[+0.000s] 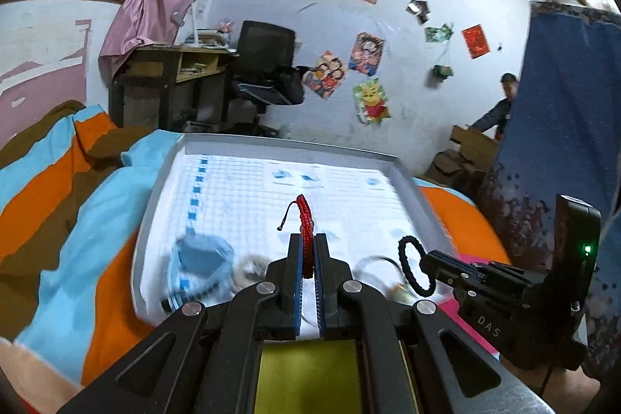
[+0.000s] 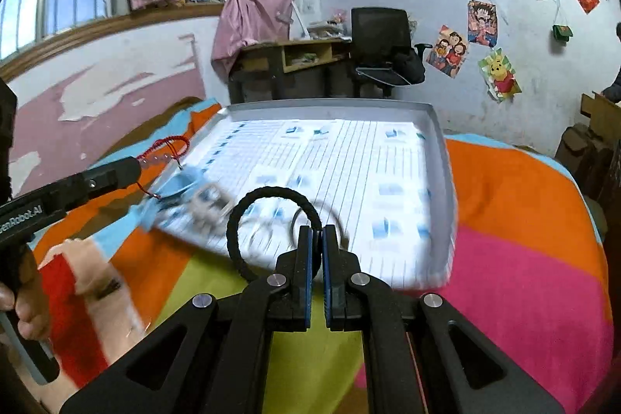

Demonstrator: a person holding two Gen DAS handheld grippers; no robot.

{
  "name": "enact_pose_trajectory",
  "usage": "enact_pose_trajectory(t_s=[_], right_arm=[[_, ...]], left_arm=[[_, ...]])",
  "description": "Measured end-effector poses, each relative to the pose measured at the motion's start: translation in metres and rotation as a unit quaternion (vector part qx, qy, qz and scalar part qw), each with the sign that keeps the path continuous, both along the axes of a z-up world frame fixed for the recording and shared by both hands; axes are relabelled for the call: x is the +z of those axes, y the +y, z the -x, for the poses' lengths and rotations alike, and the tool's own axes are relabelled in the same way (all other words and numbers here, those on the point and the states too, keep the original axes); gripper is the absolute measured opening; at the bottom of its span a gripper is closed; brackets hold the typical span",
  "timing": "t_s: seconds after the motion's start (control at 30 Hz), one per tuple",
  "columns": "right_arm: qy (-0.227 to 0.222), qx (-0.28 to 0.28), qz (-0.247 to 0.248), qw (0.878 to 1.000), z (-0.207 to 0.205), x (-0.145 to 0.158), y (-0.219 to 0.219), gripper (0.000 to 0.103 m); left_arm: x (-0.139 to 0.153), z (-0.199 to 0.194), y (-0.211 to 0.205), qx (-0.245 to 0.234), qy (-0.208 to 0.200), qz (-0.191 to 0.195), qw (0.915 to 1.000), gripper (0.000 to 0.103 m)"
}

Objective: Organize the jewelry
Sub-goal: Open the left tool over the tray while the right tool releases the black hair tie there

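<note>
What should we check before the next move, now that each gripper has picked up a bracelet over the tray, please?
1. Left gripper shut on the red cord bracelet: ok, the cord is pinched between the pads.
2. Right gripper shut on the black braided bracelet: ok, the loop hangs from its tips.
3. Both bracelets lifted off the tray: ok.
4. The two bracelets apart, not tangled: ok.
5. Red bracelet's loose tail free of other things: ok.
6. Remaining jewelry in the tray, near its front edge: cannot tell, blurred.
</note>
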State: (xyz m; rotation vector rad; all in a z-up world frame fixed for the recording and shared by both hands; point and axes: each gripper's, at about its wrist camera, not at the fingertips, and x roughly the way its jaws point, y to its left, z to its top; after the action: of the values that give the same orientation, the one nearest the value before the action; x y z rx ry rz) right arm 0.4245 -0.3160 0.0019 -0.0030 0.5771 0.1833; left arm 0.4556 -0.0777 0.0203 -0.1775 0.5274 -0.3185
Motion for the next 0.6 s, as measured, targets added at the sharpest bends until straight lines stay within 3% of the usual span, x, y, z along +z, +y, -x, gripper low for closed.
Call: enact_pose_trajectory(t_s=[0.2,0.6], right_arm=[[0.034,-0.020,0.018,0.999,-0.052,-0.015,0.017,0.005],[0.050,-0.029,0.025,0.998,-0.058,-0.026,0.028,0.005]], left_arm=[[-0.017,-0.037,0.008,0.014,0.035,0.008,0.9992,0.006],[-0.032,-0.041,0.007,0.031,0.065,-0.007,0.9974,0.006]])
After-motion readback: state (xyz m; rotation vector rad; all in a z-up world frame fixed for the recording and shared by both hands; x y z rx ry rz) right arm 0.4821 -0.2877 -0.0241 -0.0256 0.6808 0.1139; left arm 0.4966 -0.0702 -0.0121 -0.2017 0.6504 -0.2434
